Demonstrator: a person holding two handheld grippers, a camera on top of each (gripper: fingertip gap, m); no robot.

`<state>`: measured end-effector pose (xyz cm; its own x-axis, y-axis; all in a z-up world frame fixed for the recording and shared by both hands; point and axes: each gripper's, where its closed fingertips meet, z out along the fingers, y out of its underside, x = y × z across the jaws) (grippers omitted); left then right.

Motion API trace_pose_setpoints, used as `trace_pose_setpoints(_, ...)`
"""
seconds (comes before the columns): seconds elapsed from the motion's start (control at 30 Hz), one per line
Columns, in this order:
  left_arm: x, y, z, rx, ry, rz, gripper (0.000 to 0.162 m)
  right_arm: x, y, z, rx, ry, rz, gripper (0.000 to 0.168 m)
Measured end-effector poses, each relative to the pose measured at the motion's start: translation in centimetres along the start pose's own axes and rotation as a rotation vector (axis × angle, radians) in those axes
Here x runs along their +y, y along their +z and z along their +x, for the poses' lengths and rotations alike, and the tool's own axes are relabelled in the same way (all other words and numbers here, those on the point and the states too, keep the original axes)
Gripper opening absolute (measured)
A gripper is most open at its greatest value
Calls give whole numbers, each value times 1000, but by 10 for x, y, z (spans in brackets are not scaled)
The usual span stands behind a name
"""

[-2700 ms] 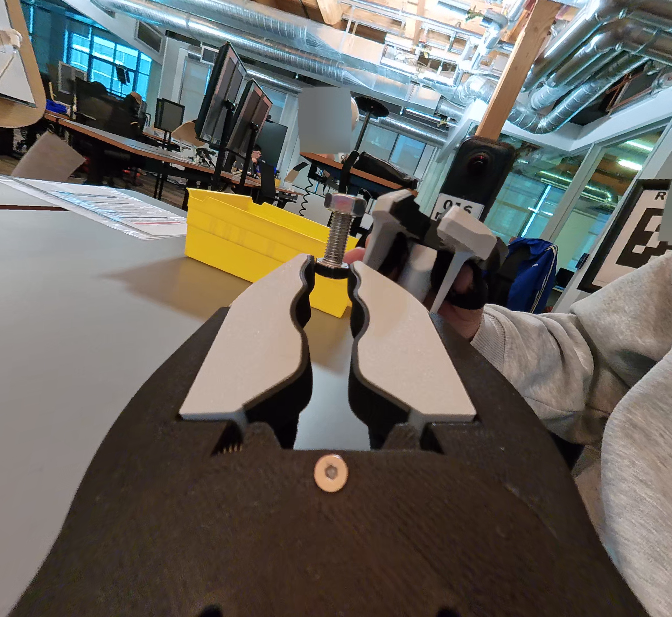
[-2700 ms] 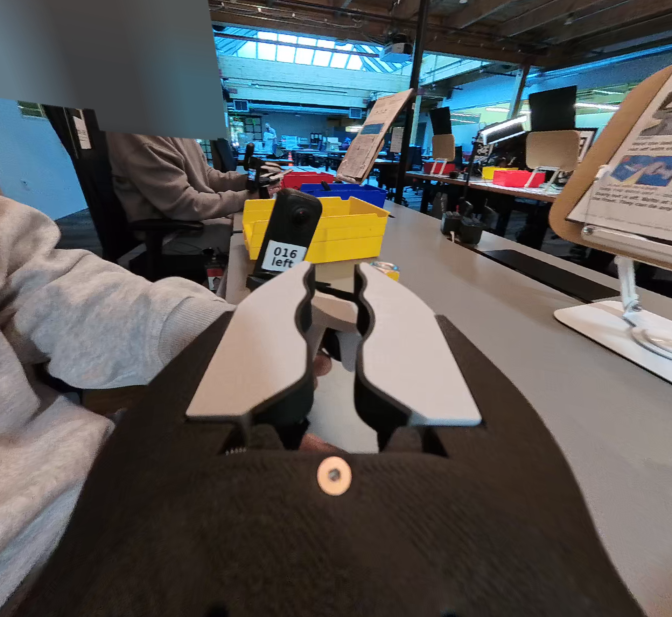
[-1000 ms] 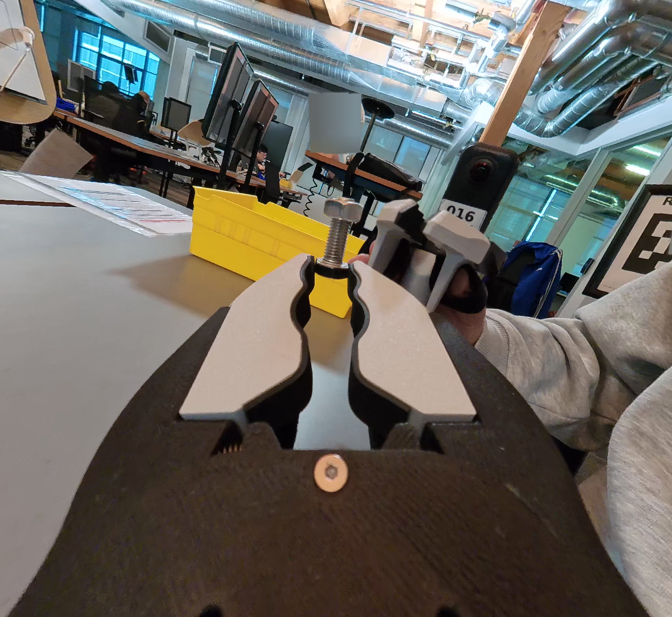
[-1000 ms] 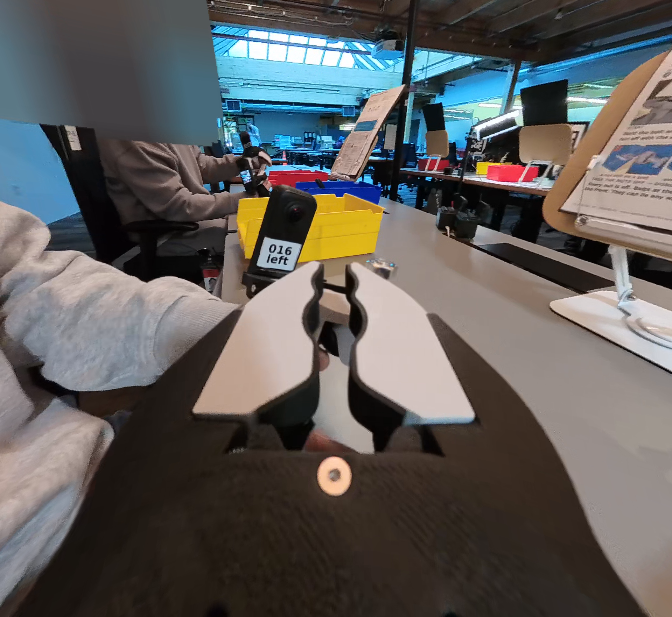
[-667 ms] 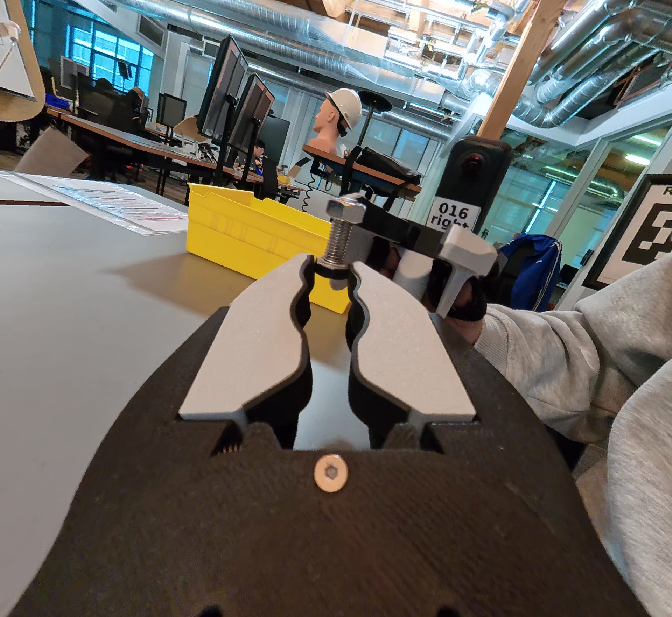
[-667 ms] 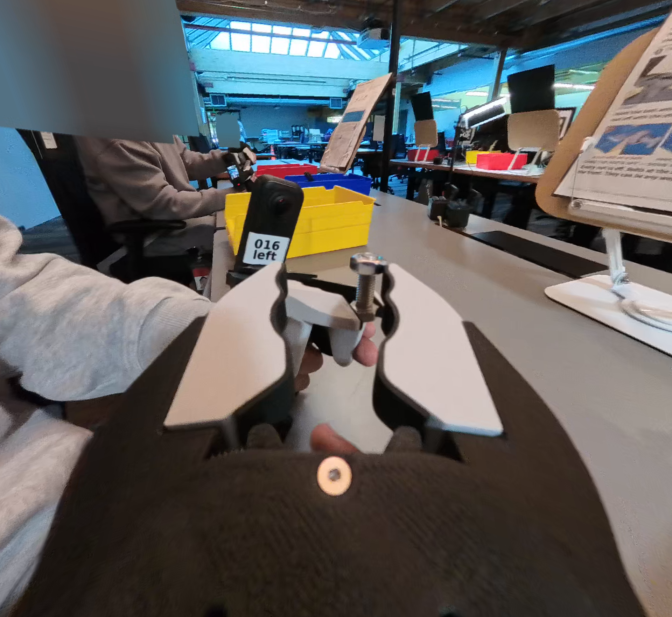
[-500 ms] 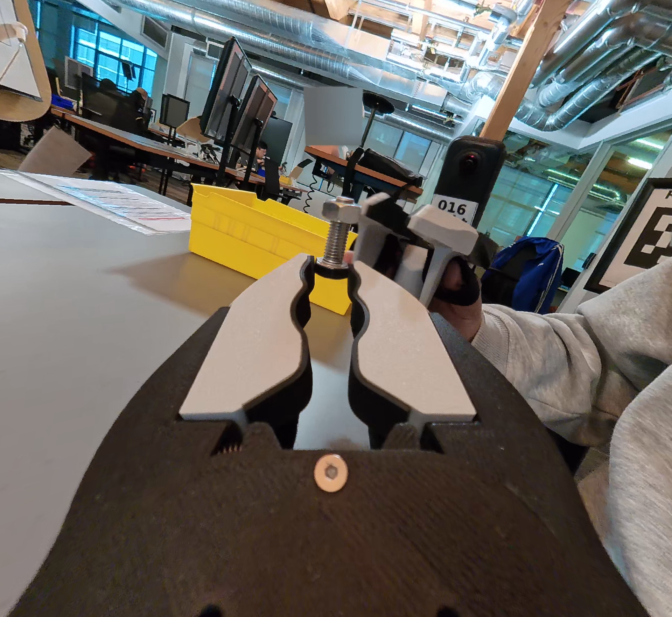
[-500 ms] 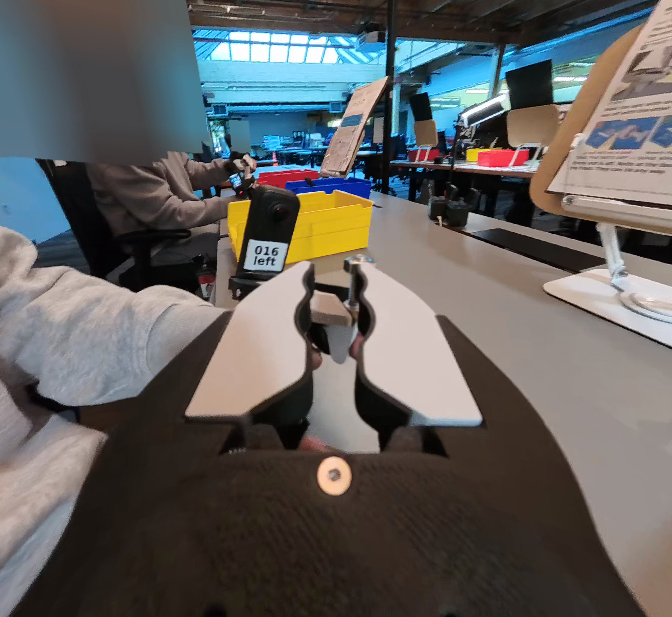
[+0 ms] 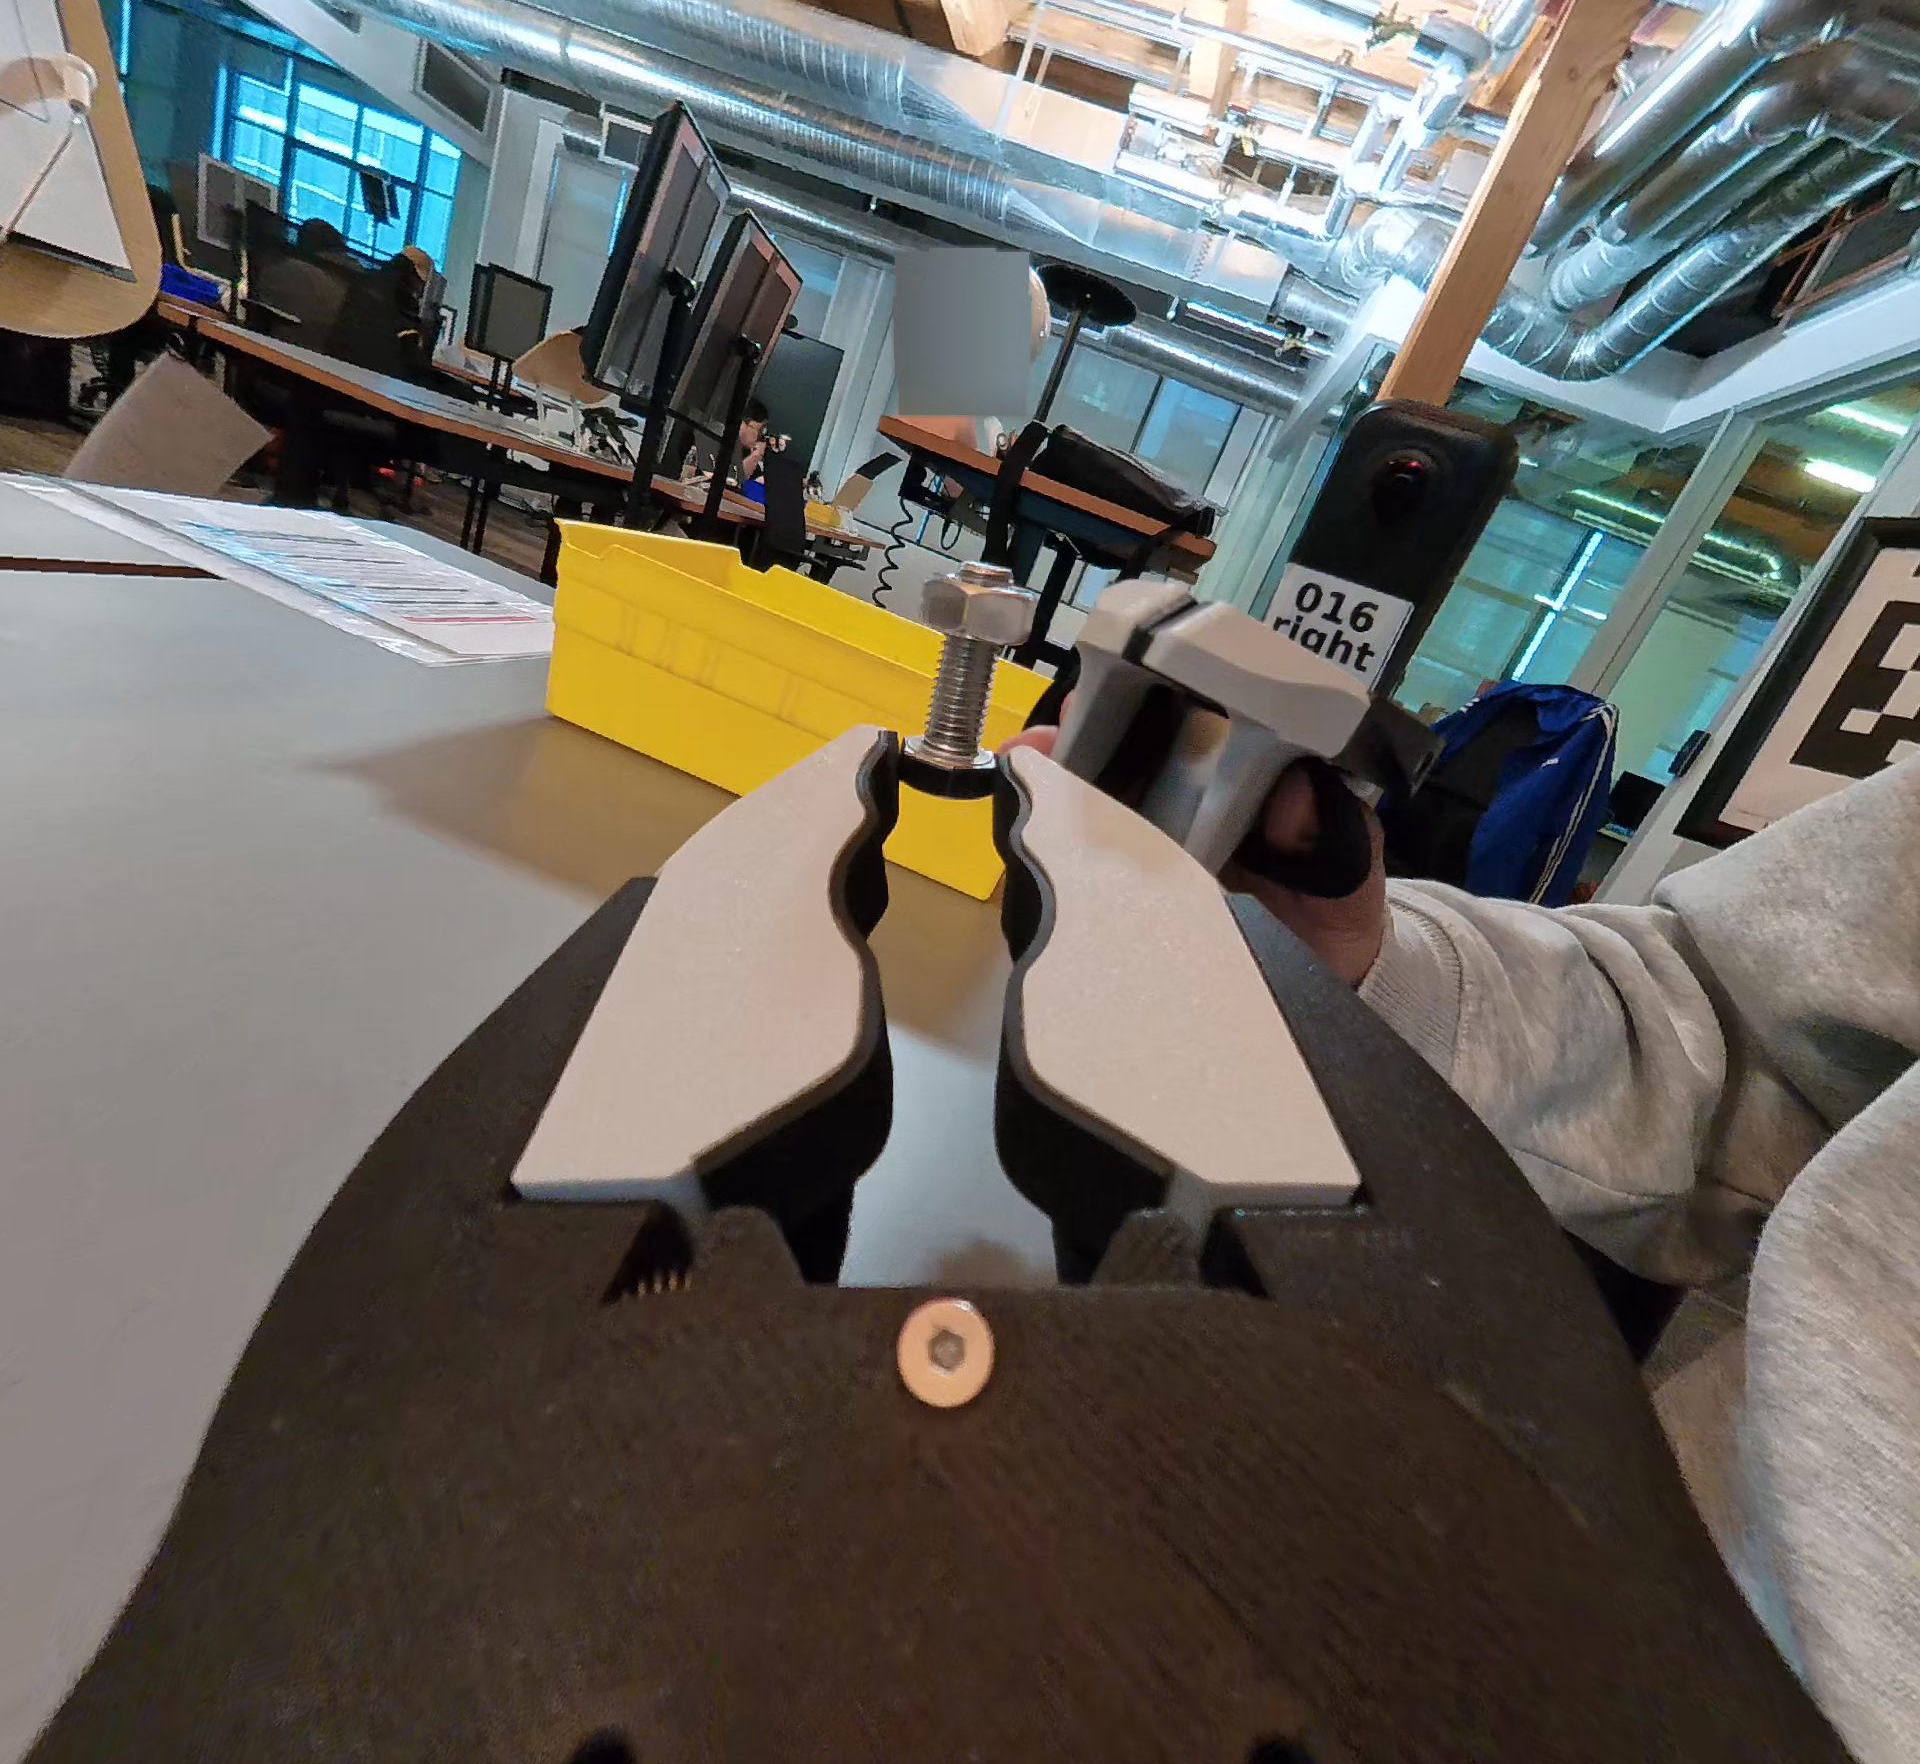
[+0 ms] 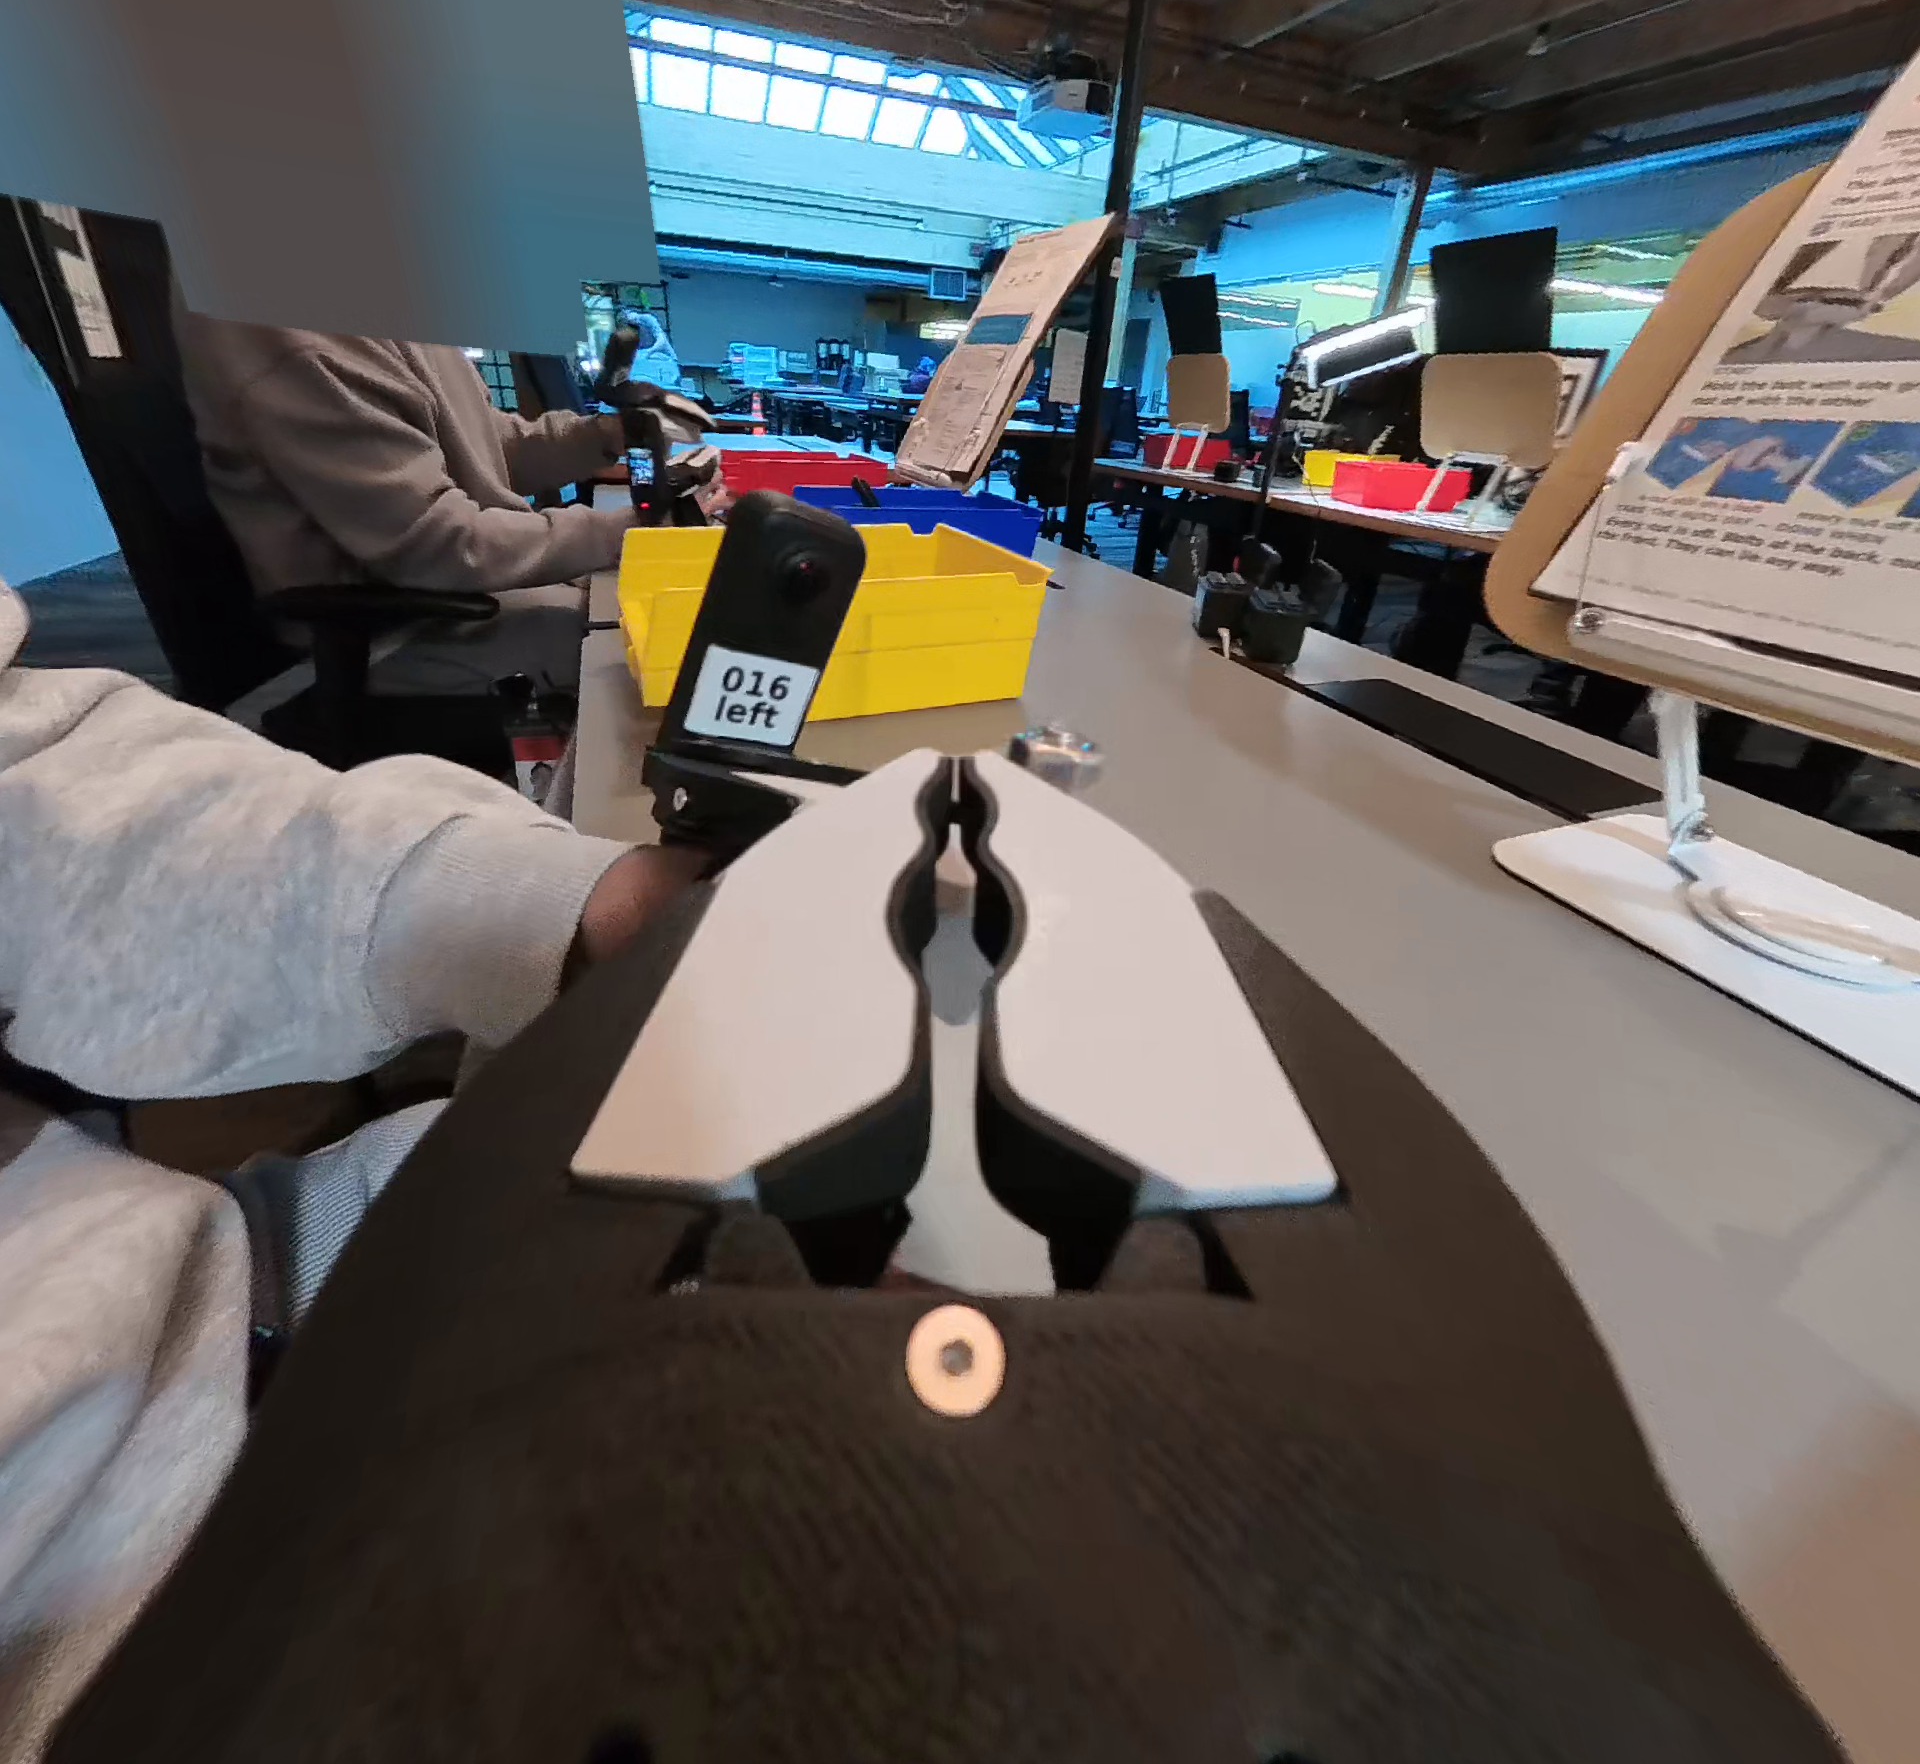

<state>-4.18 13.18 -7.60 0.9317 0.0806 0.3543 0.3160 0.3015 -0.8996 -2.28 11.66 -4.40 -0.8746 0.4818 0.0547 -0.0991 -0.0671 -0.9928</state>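
Left gripper (image 9: 943, 774): fingers narrow, clamped on the lower end of a steel bolt (image 9: 961, 686). The bolt stands upright above the fingertips, thread exposed, with a hex piece at the top; can't tell whether that is the head or a nut. It is held in the air over the grey worktop (image 9: 260, 883), in front of a yellow parts bin (image 9: 727, 665).

Right gripper (image 10: 954, 779): fingers pressed together at the tips, nothing visible between them. In the left wrist view it sits just right of the bolt's top, close but apart, not touching it. A hand in a grey sleeve (image 9: 1610, 1039) holds it.

On the worktop just beyond the right fingertips lies a small loose hex nut (image 10: 1055, 750), near the yellow bin. Red and blue bins are behind that. An instruction sheet on a stand (image 10: 1714, 571) is at the right edge. Another seated person in grey works at the far left.
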Motion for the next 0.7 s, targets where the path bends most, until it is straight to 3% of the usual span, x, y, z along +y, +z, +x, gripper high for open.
trace_pose_setpoints(0.1, 1, 1, 1, 4, 5, -6, 17, -1, 0, 9, 40, 18, 19, 19)
trace_pose_setpoints(0.2, 2, 2, 3, 11, 8, -12, 17, -2, 3, 15, 82, 17, 63, 55)
trace_pose_setpoints(0.23, 3, 2, 3, 12, 8, -13, 17, 0, 5, 15, 83, 17, 58, 60)
trace_pose_setpoints(0.37, 2, 1, 2, 8, 6, -11, 17, 5, 8, 1, 14, 27, 9, 41)
trace_pose_setpoints(0.43, 0, 0, 0, 0, -1, -2, 17, 1, 4, -9, -52, 28, 1, 0)
trace_pose_setpoints(0.7, 1, 0, 1, 4, 0, -5, 17, 7, 5, 6, 18, 33, -12, 19)
